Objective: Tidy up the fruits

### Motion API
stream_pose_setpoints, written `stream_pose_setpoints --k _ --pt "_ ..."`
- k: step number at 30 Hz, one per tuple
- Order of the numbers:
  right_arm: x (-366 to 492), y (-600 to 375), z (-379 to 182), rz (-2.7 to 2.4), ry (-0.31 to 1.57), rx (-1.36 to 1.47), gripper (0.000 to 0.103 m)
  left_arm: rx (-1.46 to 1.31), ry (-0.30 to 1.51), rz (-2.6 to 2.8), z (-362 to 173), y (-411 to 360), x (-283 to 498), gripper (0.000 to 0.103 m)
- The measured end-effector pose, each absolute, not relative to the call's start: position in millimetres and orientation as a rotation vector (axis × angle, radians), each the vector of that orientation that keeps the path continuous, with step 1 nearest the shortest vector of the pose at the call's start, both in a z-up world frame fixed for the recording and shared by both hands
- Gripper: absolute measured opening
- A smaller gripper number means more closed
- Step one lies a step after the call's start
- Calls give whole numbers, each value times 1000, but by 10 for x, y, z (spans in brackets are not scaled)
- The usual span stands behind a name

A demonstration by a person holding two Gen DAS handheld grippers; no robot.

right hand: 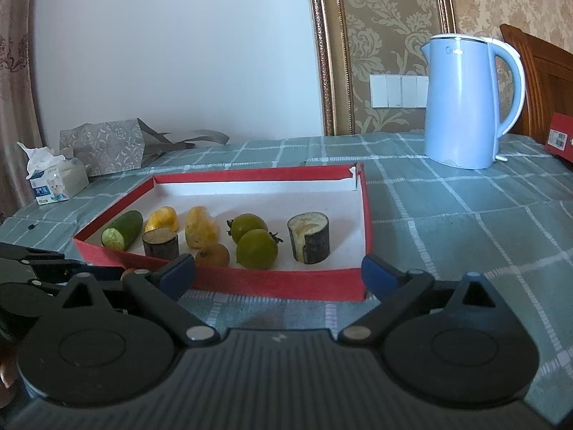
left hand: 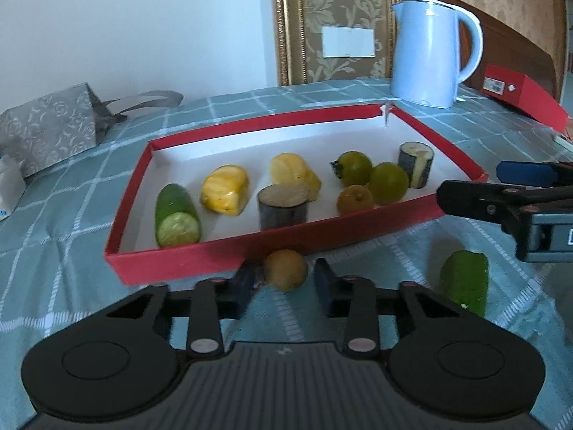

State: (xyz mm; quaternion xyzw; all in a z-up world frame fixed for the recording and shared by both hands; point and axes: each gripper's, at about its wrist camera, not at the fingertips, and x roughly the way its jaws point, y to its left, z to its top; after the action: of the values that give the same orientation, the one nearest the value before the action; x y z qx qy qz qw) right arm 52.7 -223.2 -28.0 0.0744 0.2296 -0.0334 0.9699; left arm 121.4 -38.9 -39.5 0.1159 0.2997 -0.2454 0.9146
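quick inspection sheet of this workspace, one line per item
surface: checked green tablecloth.
job's things: red tray holds cucumber, yellow pieces, green fruits, dark cylinders; brown fruit and green piece lie outside.
clutter: kettle, tissue box, grey bag, red box.
grippers: left hand-held gripper open around the brown fruit; right hand-held gripper open, empty.
cables: nothing seen.
surroundings: wall, switch panel.

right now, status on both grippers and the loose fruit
Left gripper open, straddling small brown fruit outside red tray. Right gripper open, empty. Green piece loose on cloth. Tray wall close ahead.
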Motion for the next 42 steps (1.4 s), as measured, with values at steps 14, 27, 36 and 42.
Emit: stream_pose_setpoints --k 14,27,36,42 --pt "247 -2380 -271 -64 488 263 103 217 562 -455 -358 -173 1003 26" --pt "179 -1955 -461 -12 630 264 101 176 565 -438 -334 -89 1010 26" --pt "510 -1683 -507 -8 641 146 98 140 574 -424 -323 -30 1050 26" --pt "573 -1603 -496 21 636 70 65 142 579 -428 -328 -41 1051 26"
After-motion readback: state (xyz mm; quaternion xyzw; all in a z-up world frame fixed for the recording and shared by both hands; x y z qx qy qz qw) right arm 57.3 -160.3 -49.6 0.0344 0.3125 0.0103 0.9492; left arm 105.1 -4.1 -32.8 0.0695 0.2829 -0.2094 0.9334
